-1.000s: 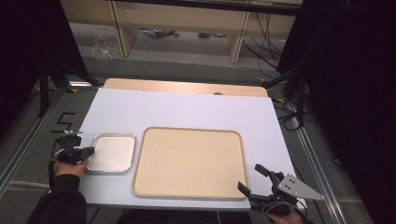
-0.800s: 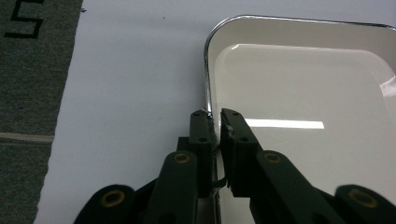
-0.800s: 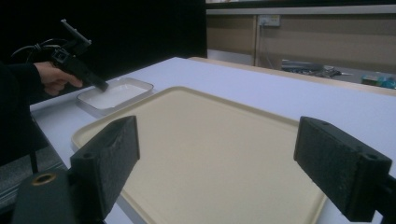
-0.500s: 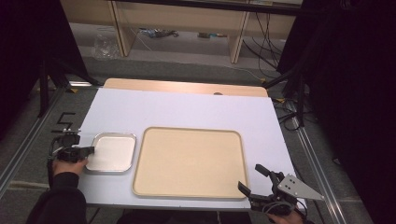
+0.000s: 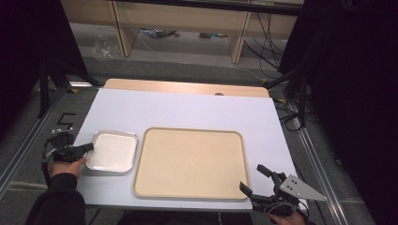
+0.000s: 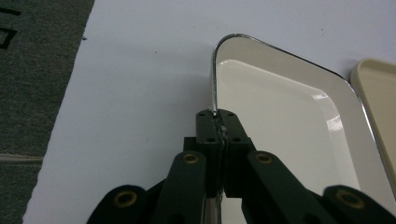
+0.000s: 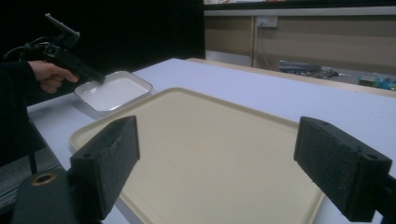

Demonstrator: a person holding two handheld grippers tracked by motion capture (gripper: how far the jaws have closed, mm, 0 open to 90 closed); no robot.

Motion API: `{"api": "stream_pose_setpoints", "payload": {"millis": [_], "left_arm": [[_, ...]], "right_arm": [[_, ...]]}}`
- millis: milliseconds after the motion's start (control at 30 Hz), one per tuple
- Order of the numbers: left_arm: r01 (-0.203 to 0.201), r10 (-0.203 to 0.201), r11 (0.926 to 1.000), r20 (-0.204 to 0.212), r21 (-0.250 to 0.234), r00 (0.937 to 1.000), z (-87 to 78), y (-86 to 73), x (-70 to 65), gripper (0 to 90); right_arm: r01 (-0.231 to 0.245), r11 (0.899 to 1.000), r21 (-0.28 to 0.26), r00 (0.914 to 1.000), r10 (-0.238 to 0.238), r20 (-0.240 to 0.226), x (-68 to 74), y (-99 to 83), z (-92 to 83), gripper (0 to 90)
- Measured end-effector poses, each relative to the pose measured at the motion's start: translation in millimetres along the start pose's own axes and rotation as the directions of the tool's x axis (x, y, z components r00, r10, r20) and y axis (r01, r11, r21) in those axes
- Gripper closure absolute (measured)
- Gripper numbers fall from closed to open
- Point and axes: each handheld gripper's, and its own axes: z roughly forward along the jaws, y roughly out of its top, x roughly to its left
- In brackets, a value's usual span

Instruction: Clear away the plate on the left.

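Metal tray's (image 6: 280, 116) rim vanishes between the left tool's (image 6: 218, 122) closed jaws.

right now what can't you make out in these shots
- Person's right hand: cut off by the high view's bottom edge.
- Small metal tray's near rim: hidden behind the left hand-held gripper in the left gripper view.
- Clutter on the floor beyond the table: too small to identify in the high view.

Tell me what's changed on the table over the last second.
Hardly anything. The left gripper stays shut on the rim of the small metal tray, which has not visibly moved. The right gripper remains open beside the big beige tray, also unmoved.
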Motion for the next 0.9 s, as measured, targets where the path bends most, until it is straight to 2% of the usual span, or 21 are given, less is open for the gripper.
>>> {"api": "stream_pose_setpoints", "payload": {"millis": [133,167,300,333,467,533,700,733,900], "left_arm": [[0.020,-0.020,0.9997,0.021,-0.015,0.9996,-2.6,1.2,0.3,88.2],[0.027,-0.026,0.9995,0.019,-0.020,0.9995,-3.5,1.2,-0.5,88.1],[0.039,-0.036,0.9982,0.052,-0.046,0.9980,-7.1,2.4,-1.8,88.1],[0.045,-0.039,0.9960,0.073,-0.077,0.9966,-7.5,1.9,-3.0,88.1],[0.045,-0.037,0.9944,0.085,-0.095,0.9957,-11.4,3.2,-8.4,88.1],[0.053,-0.041,0.9924,0.105,-0.111,0.9937,-11.8,2.9,-11.7,88.1],[0.026,-0.011,0.9946,0.140,-0.101,0.9901,-13.0,2.6,-24.1,88.1],[0.025,-0.009,0.9930,0.141,-0.116,0.9899,-12.5,1.9,-29.2,88.1],[-0.008,0.027,0.9940,0.175,-0.109,0.9842,-10.0,1.8,-49.5,88.0]], "right_arm": [[-0.004,1.000,0.007,0.9997,0.004,-0.023,-0.5,0.2,0.4,15.1],[0.013,1.000,0.007,0.9999,-0.013,-0.012,-1.0,0.5,0.2,15.1],[-0.001,1.000,0.006,0.9999,0.002,-0.015,-0.4,0.3,0.1,15.1],[-0.001,1.000,0.005,0.9999,0.001,-0.014,-0.4,0.3,0.2,15.1],[-0.001,1.000,0.006,0.9999,0.001,-0.015,-0.5,0.3,0.1,15.1],[0.000,1.000,0.009,0.9999,0.000,-0.011,-0.5,0.4,-0.1,15.1],[0.003,1.000,0.008,0.9999,-0.003,-0.013,-0.9,0.6,-0.2,15.1],[0.004,1.000,0.008,0.9999,-0.004,-0.013,-0.9,0.5,-0.2,15.1],[0.002,1.000,0.003,1.0000,-0.002,-0.010,-0.8,0.4,0.1,15.2]]}}
